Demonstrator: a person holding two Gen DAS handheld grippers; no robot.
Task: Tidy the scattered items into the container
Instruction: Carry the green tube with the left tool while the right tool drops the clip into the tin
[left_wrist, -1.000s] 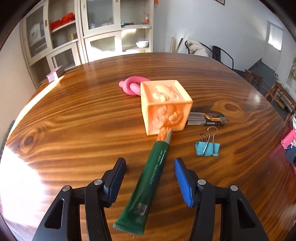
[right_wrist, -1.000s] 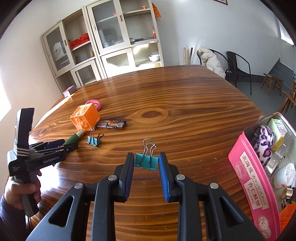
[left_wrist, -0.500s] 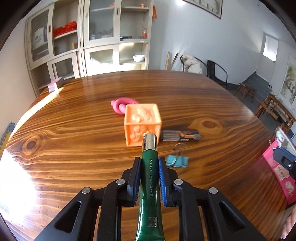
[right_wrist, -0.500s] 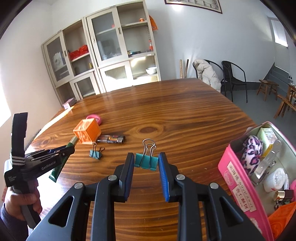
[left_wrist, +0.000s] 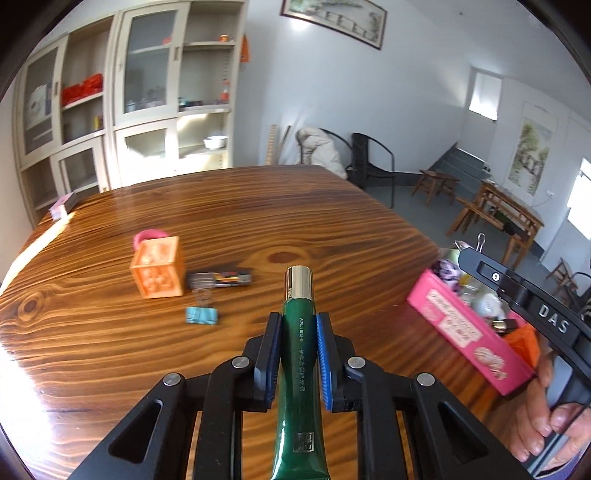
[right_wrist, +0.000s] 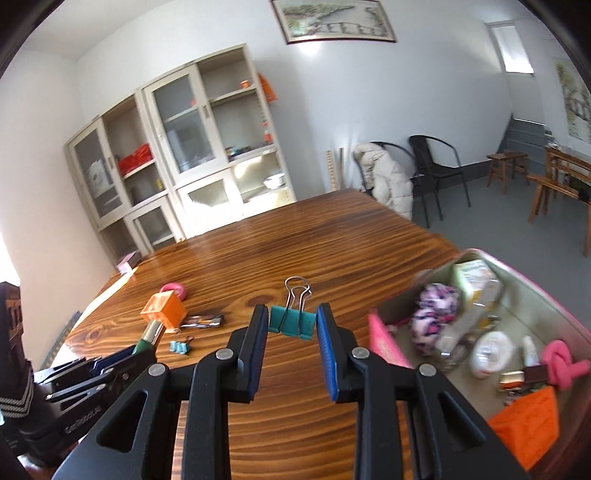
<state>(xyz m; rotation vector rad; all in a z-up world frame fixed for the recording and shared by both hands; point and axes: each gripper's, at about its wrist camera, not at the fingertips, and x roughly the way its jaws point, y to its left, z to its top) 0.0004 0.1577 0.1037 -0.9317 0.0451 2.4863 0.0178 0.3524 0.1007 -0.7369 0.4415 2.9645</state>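
Pinching a green tube (left_wrist: 300, 354) in my left fingers (left_wrist: 272, 350), teal clip (right_wrist: 292, 322) clamped in my right fingers (right_wrist: 328, 354), pink tin (right_wrist: 384, 339) alongside, worktop (left_wrist: 258, 221) below.

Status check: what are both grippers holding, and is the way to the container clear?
Left gripper shut on green tube. Right gripper shut on teal binder clip. Pink container open, partly filled; nothing in the way.

Dark green tube (left_wrist: 300, 365), gold cap; teal binder clip (right_wrist: 291, 323); pink container (left_wrist: 469, 328); orange cube (left_wrist: 158, 266); brown wood-grain table (left_wrist: 258, 221).
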